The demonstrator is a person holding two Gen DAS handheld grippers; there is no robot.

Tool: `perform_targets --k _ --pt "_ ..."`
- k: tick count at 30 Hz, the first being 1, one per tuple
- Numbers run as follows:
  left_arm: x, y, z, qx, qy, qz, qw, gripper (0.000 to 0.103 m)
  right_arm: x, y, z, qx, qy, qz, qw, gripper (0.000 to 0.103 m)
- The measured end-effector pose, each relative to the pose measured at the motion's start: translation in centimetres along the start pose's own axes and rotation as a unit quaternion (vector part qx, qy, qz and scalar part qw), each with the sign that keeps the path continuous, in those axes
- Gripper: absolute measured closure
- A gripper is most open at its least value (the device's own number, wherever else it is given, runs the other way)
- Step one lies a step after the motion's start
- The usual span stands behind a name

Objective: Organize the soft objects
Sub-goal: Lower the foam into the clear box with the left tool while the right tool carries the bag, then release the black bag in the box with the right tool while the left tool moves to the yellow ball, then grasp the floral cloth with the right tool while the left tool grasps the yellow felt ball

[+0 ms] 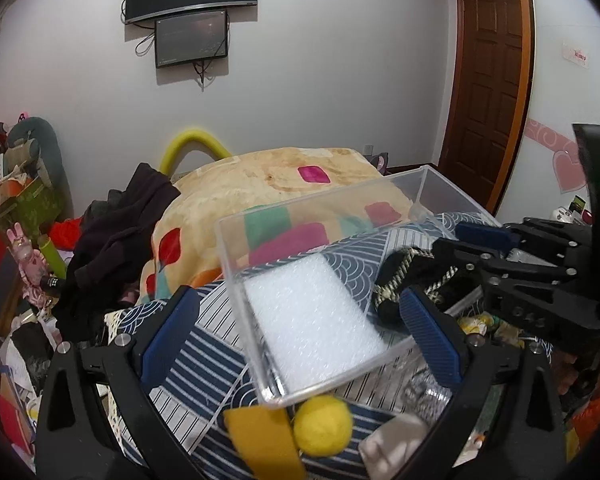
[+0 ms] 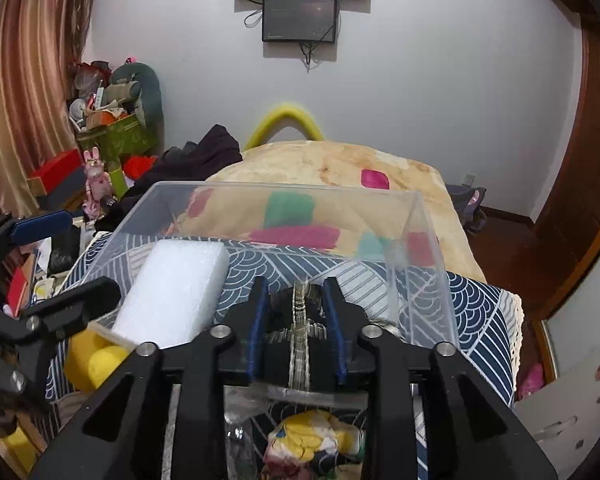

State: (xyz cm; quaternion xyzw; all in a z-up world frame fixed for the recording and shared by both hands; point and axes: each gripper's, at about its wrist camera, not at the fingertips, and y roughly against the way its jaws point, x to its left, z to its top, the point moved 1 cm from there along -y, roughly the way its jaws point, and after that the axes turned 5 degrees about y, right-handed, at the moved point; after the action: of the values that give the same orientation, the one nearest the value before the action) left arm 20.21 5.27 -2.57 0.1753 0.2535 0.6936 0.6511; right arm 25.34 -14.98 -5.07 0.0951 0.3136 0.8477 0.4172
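Observation:
A clear plastic box point(image 1: 236, 256) point(image 2: 428, 240) stands on a blue patterned cloth point(image 1: 204, 364). A white foam block point(image 1: 312, 316) point(image 2: 172, 292) lies inside it. My right gripper point(image 2: 298, 304) is shut on a black cloth with a gold woven stripe point(image 2: 300, 320) point(image 1: 400, 276) and holds it over the box's near wall, inside the box. My left gripper point(image 1: 296, 316) is open, its blue pads point(image 1: 168, 332) either side of the box's corner. A yellow felt ball point(image 1: 323, 426) point(image 2: 104, 360) and a mustard cloth point(image 1: 264, 436) lie in front of the box.
A crumpled yellow printed cloth point(image 2: 312, 440) lies below my right gripper. A grey cloth point(image 1: 392, 444) lies by the ball. Behind the box is a bed with a beige blanket point(image 1: 268, 184). Dark clothes point(image 1: 112, 240) and cluttered boxes point(image 2: 112, 136) are at the left. A wooden door point(image 1: 488, 80) is right.

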Motion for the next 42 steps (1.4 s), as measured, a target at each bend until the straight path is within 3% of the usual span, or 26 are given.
perform_targets --k 9,13,19,22,24,26,31,39,41,42 --pt "1.8 2.3 -2.3 0.0 0.005 0.001 1.0 0.001 -0.3 4.4 -1.0 -0.047 0.003 0.001 0.999 0.055" --pt "2.4 3.3 -4.3 0.004 -0.008 0.01 0.9999 0.001 -0.7 5.7 -2.4 -0.057 -0.002 -0.004 0.998 0.053" --pt "4.0 3.7 -7.9 0.024 -0.017 0.032 0.999 0.001 -2.2 5.5 -4.9 -0.035 -0.017 -0.014 0.999 0.053" --pt "4.5 3.5 -9.2 0.033 -0.01 0.026 0.9991 0.001 -2.6 4.9 -6.1 -0.018 -0.026 -0.013 0.999 0.053" --pt "4.2 3.6 -9.7 0.03 -0.007 0.016 0.9994 0.005 -2.7 4.7 -7.0 -0.006 -0.03 -0.011 0.999 0.053" --pt "3.6 3.8 -9.8 0.018 -0.007 0.004 0.9998 0.018 -2.9 4.2 -7.9 0.012 -0.035 -0.011 0.999 0.053" --pt "1.0 3.2 -9.3 0.009 -0.022 -0.026 0.9994 0.031 -3.1 3.7 -9.9 0.033 -0.043 -0.007 0.999 0.053" --pt "-1.0 0.5 -9.2 0.026 -0.044 -0.007 0.9987 0.041 -2.7 3.6 -10.3 0.032 -0.051 0.003 0.998 0.053" --pt "-0.7 0.0 -9.3 0.026 -0.037 -0.001 0.999 0.041 -2.7 3.0 -10.3 0.04 -0.05 0.003 0.998 0.048" --pt "-0.6 -0.2 -9.4 0.028 -0.033 -0.003 0.999 0.041 -2.6 2.8 -10.3 0.041 -0.049 0.003 0.998 0.041"
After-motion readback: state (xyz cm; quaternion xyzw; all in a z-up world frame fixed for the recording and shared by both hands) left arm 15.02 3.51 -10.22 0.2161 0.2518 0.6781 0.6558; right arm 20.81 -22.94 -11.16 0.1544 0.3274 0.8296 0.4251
